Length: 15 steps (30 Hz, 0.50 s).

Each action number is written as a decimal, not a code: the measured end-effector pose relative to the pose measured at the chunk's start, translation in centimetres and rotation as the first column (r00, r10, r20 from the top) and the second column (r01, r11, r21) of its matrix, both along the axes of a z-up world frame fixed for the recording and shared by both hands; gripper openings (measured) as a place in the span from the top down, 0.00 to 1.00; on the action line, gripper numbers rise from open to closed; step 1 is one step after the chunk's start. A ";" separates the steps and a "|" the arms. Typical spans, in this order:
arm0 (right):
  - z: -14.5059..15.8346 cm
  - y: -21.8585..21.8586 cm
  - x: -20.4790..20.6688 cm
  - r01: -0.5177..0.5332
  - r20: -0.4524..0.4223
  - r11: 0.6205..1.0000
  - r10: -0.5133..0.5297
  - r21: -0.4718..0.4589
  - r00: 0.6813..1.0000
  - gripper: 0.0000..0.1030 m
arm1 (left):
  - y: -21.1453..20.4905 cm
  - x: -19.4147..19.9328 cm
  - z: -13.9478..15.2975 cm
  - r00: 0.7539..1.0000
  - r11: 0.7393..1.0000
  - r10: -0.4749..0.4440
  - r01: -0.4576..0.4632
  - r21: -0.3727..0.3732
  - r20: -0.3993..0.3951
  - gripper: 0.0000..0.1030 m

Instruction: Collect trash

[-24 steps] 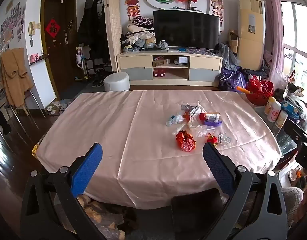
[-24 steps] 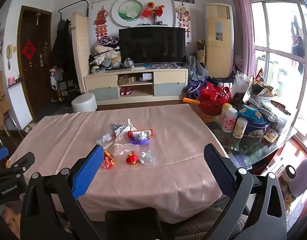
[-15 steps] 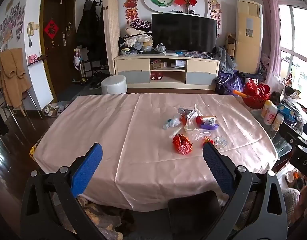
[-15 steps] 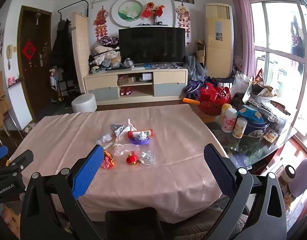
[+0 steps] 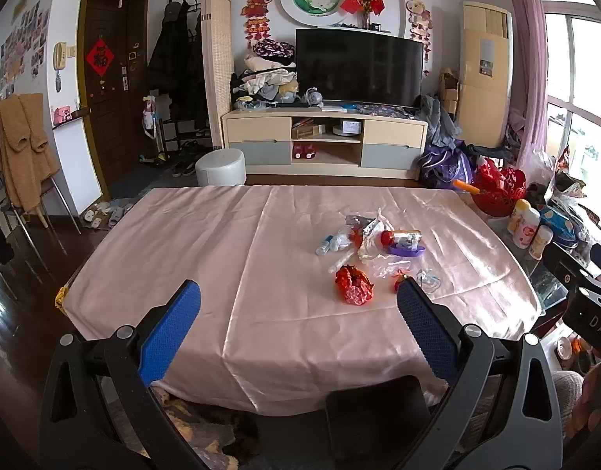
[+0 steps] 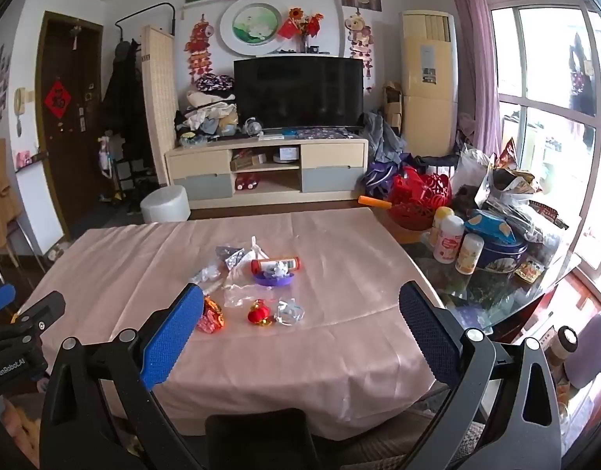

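Left tongs (image 5: 298, 327): blue-padded fingers wide apart, nothing between them, hanging over the near edge of the desk covered in pink satin cloth (image 5: 206, 250). Right tongs (image 6: 300, 331): same, fingers spread wide and empty, low centre of the right view.

Trash is one loose cluster on the cloth, right of centre in the left view, centre-left in the right view:
- crumpled red foil wrapper (image 5: 354, 285), nearest piece to the left tongs; in the right view it sits partly behind the left blue pad (image 6: 210, 315)
- small round red ornament with gold trim (image 6: 259, 313), just beside a crumpled clear plastic wrapper (image 6: 288, 312)
- red-capped tube with printed label (image 6: 276, 264), lying on its side, touching a purple shallow plastic dish (image 6: 273, 280); label print too small to read
- flat clear plastic bag (image 6: 241, 293) between the dish and the red wrapper
- grey foil packet (image 6: 230, 254) at the far end of the cluster
- white twisted plastic scrap (image 5: 372, 231)

Readable writing: "GenRobot.AI" on the black body of the left tool, lower left of the right view (image 6: 10, 366); "DAS" (cut off) on the right tool body, right edge of the left view (image 5: 598, 323). Red diamond paper with a gold character on the dark brown door (image 5: 100, 56), upper left.
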State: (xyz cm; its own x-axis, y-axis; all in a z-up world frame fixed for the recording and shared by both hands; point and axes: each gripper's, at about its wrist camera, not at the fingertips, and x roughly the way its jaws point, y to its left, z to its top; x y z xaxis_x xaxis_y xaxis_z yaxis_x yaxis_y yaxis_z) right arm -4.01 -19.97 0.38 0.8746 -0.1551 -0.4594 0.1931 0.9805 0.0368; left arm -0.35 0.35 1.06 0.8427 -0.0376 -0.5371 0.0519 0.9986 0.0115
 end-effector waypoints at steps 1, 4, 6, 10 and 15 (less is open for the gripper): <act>0.0 0.0 0.0 0.000 0.000 1.000 0.000 0.000 1.000 0.03 | 0.0 0.1 0.0 1.000 1.000 0.000 0.000 -0.001 -0.001 0.08; -0.1 0.0 0.0 -0.001 0.000 1.000 0.001 0.001 1.000 0.03 | 0.0 0.0 0.0 1.000 1.000 -0.001 0.001 0.000 0.000 0.08; -0.1 0.1 0.0 -0.002 0.001 1.000 0.002 0.000 1.000 0.03 | 0.1 0.0 -0.1 1.000 1.000 -0.001 0.001 -0.001 0.001 0.08; -0.1 0.1 0.0 0.000 0.001 1.000 0.000 0.000 1.000 0.03 | 0.0 0.0 -0.1 1.000 1.000 0.001 -0.001 -0.001 0.001 0.08; -0.1 0.1 0.0 0.000 0.002 1.000 0.000 0.000 1.000 0.03 | 0.0 -0.1 -0.2 1.000 1.000 0.001 -0.001 -0.001 0.002 0.08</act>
